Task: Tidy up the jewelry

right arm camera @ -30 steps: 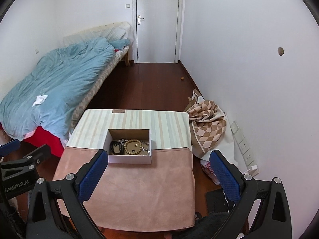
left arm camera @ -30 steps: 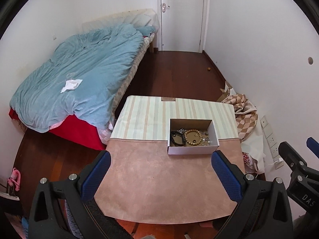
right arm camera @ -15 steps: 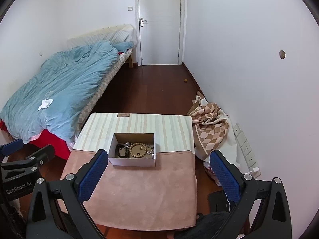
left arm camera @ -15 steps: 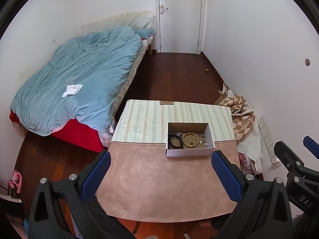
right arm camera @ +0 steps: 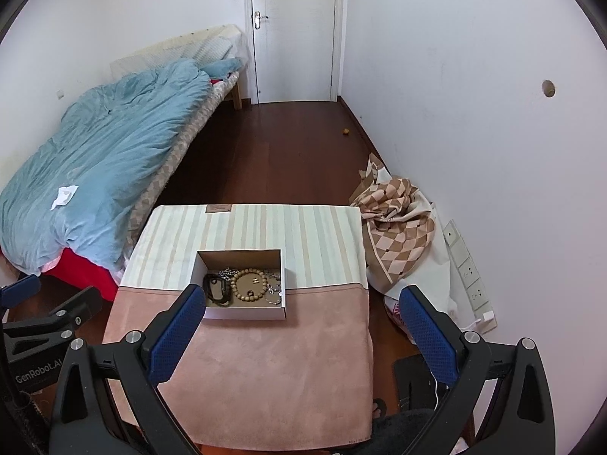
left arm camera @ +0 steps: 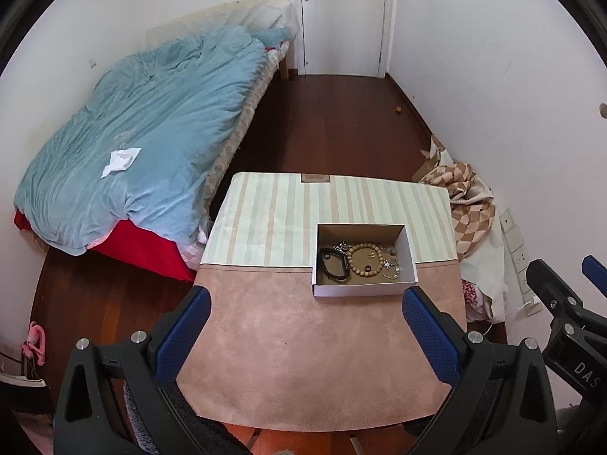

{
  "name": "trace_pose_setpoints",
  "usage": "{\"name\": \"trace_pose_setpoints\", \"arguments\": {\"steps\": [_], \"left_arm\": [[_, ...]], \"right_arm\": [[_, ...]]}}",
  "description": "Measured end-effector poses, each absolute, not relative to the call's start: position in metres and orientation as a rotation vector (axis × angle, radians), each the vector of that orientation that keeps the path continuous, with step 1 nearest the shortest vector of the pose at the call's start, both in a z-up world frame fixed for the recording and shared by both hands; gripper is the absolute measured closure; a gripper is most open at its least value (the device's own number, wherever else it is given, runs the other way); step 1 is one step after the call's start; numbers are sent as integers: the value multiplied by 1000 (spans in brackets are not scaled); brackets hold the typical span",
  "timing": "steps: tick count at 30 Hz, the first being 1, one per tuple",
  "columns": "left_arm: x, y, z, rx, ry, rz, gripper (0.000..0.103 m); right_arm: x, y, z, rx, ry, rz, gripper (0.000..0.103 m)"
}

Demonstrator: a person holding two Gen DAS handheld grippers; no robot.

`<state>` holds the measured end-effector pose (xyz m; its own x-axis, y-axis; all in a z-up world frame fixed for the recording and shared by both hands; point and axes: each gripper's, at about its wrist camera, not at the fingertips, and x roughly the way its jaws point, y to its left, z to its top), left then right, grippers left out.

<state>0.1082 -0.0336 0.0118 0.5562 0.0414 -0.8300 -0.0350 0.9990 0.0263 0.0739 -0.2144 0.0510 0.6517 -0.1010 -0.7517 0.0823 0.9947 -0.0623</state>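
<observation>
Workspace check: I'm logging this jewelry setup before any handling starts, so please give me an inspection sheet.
Surface: table under a cloth, pink near half, striped far half.
Job's things: open white box holding a wooden bead bracelet, a black band and silvery chain pieces.
Clutter: nothing seen on the cloth outside the box.
Grippers: left gripper and right gripper both open, empty, short of the box.
Cables: white cord by the wall sockets.
Surroundings: bed with blue duvet, checked blanket on the floor, closed door.
</observation>
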Motion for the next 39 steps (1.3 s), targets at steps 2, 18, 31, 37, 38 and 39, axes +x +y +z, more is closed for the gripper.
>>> {"name": "trace_pose_setpoints", "arguments": {"steps": [2, 18, 31, 37, 38, 39], "left_arm": [[114, -34, 10, 6, 993, 40, 0], [133, -31, 6, 5, 1037, 30, 0], [133, -26, -1, 4, 1052, 34, 0], [133, -26, -4, 4, 1058, 36, 0], [132, -25, -5, 4, 1059, 36, 0], [132, -25, -5, 4, 1060, 36, 0]], "right_arm": [[80, -214, 48, -24, 866, -102, 0], [108, -218, 40, -41, 940, -91, 0], [106, -212, 38, -60, 953, -79, 0], [105, -211, 38, -61, 954, -76, 0], [105, -210, 37, -59, 955, -74, 0], [105, -209, 36, -58, 955, -75, 0]]}}
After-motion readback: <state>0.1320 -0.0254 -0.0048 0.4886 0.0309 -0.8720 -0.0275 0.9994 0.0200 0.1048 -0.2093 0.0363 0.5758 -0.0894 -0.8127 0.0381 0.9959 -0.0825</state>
